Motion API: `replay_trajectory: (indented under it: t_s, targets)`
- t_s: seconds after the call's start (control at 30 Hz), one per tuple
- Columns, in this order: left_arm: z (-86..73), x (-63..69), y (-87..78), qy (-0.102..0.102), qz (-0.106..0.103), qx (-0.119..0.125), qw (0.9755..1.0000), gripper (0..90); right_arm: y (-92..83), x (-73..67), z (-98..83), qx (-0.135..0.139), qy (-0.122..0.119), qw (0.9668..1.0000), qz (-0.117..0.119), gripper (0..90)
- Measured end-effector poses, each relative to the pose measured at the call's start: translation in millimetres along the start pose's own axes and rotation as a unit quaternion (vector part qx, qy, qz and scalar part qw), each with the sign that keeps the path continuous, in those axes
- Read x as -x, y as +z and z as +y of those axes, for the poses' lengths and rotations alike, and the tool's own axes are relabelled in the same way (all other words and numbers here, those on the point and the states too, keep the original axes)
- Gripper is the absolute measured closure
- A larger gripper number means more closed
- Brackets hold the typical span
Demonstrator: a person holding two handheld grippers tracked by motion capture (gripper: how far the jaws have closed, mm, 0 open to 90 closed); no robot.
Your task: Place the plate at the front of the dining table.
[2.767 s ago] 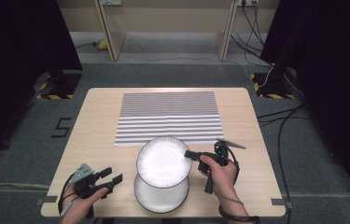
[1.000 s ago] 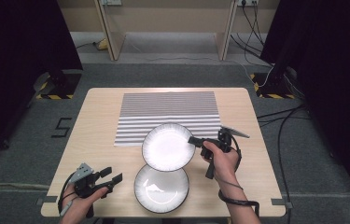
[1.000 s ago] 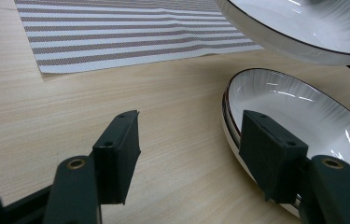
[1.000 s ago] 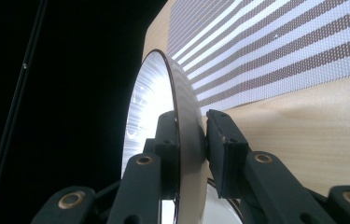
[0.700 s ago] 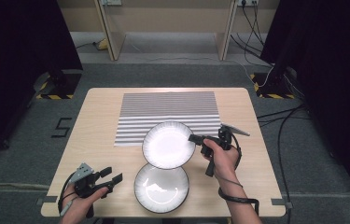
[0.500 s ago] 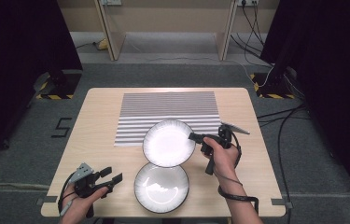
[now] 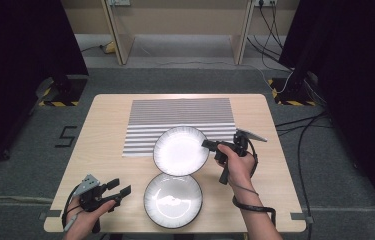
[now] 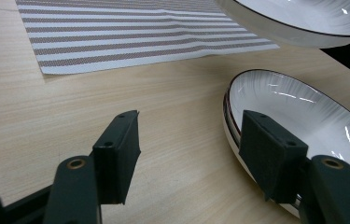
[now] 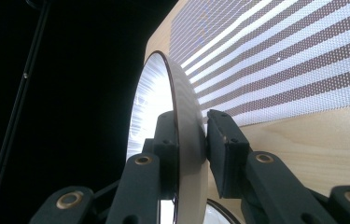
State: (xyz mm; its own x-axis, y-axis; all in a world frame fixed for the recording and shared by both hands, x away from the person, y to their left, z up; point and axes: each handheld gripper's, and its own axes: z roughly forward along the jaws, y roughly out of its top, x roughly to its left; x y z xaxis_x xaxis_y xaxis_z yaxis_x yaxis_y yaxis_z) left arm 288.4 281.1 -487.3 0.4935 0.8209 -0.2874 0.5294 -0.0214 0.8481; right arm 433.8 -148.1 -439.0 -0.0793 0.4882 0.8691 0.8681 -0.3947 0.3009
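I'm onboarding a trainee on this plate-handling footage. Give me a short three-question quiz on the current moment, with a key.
1. True or false: the right gripper is shut on the rim of the upper plate.
2. Which surface lies under part of the upper plate? A) the striped mat B) a blue towel C) a metal tray
3. Fill in: the left gripper has its jaws ____, with nothing between them, beside the lower plate.

Key
1. True: in the right gripper view the pads press on the plate's rim from both sides.
2. A: the plate overlaps the mat's near edge.
3. Open: bare wooden table shows between the jaws.
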Motion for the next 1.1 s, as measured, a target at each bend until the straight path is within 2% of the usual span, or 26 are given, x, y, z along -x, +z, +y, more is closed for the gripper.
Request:
replay_trajectory:
  t_s: [1.1]
  targets:
    - [-0.1, -0.8, 0.1, -0.001, 0.000, -0.001, 1.0000, 37.7, 8.0, -2.9, 14.6, 0.010, 0.005, 0.9999, -0.005, 74.0]
